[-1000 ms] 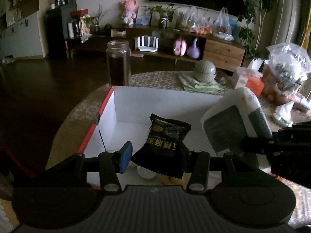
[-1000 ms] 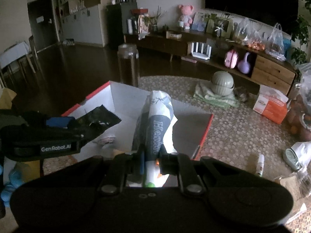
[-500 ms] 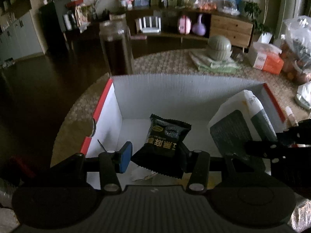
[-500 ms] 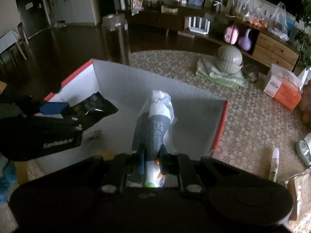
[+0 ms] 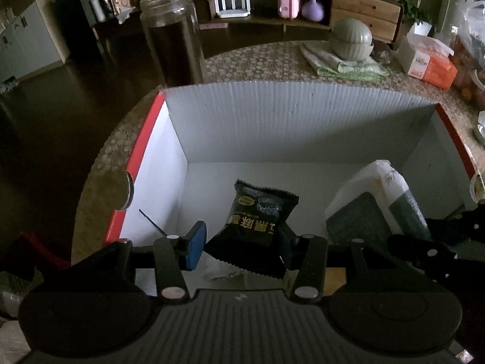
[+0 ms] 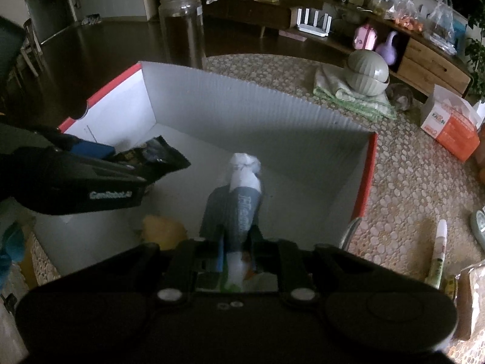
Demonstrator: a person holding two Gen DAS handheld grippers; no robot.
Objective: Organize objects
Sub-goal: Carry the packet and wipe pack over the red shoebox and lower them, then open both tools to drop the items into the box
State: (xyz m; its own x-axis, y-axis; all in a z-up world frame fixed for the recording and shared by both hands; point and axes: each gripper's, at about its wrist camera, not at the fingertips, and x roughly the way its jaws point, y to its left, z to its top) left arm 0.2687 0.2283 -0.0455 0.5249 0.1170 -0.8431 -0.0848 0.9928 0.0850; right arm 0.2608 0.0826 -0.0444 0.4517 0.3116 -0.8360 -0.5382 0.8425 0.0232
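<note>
A white cardboard box [image 5: 272,121] with red rims stands on the table; it also shows in the right wrist view [image 6: 242,112]. My left gripper [image 5: 239,242] holds a black snack packet [image 5: 257,215] inside the box; its blue left pad stands apart from the packet, which rests against the right finger. The packet [image 6: 157,157] also shows at the left of the right wrist view. My right gripper [image 6: 238,251] is shut on a white and grey bag [image 6: 242,200], lowered into the box's right side. The bag [image 5: 372,206] shows in the left wrist view too.
A tall glass jar [image 5: 172,36] stands just behind the box. A green lidded bowl [image 6: 366,72] on a folded cloth and an orange tissue box [image 6: 451,124] sit on the table beyond. A small tube [image 6: 438,251] lies right of the box. A yellow item [image 6: 163,233] lies inside the box.
Both grippers have moved forward and down into the box with their loads. The packet and the bag now sit lower, near the box floor.
</note>
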